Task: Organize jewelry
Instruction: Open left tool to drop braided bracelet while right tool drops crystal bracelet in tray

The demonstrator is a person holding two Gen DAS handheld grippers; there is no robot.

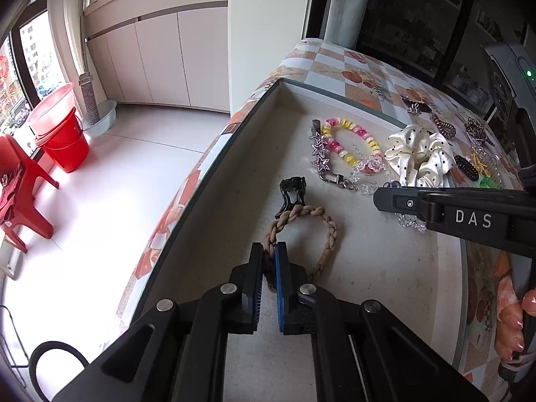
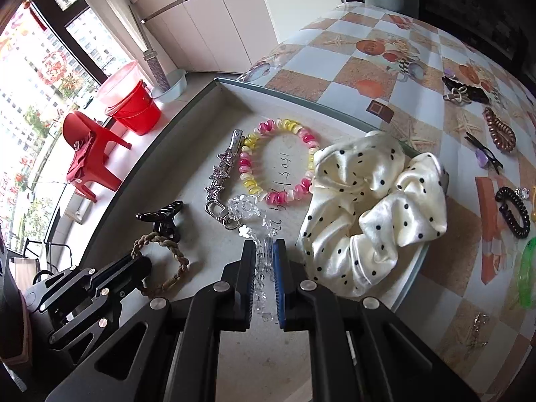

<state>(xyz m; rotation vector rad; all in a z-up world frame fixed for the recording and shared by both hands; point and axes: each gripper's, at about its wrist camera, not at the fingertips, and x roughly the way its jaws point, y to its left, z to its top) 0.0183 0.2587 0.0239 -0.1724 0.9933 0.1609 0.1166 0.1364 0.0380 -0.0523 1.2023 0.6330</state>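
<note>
Clamping a braided tan hair tie (image 1: 303, 234), the left tongs (image 1: 268, 264) stood nearly closed, the two pads pinching one side of the loop while the rest of it lay on the floor of a shallow grey tray (image 1: 234, 154). A small black claw clip (image 1: 292, 194) touched the far end of that loop. The right tongs (image 2: 264, 258) were likewise drawn in tight, gripping a clear crystal bead strand (image 2: 264, 268) that ran between the pads and on toward a clear flower charm (image 2: 246, 206) farther into the tray.

Beyond the strand lay a silver star-studded clasp chain (image 2: 219, 181) and, just beside it, a pink and yellow spiral hair tie (image 2: 278, 164). A cream polka-dot scrunchie (image 2: 372, 214) slumped over the tray's right rim, close against the right tongs' outer pad. In the left wrist view the right tongs reached in from the right side, over the bead strand and in front of the scrunchie.

Outside the tray, on the checked, fruit-printed cloth covering the surface (image 2: 335, 57), were scattered a brown spiral tie (image 2: 499, 134), a black spiral tie (image 2: 512, 212), a dark clip (image 2: 465, 90) and a green translucent piece (image 2: 527, 274). On the floor beyond the surface stood a red bucket (image 1: 65, 140) and a red plastic chair (image 2: 90, 154).
</note>
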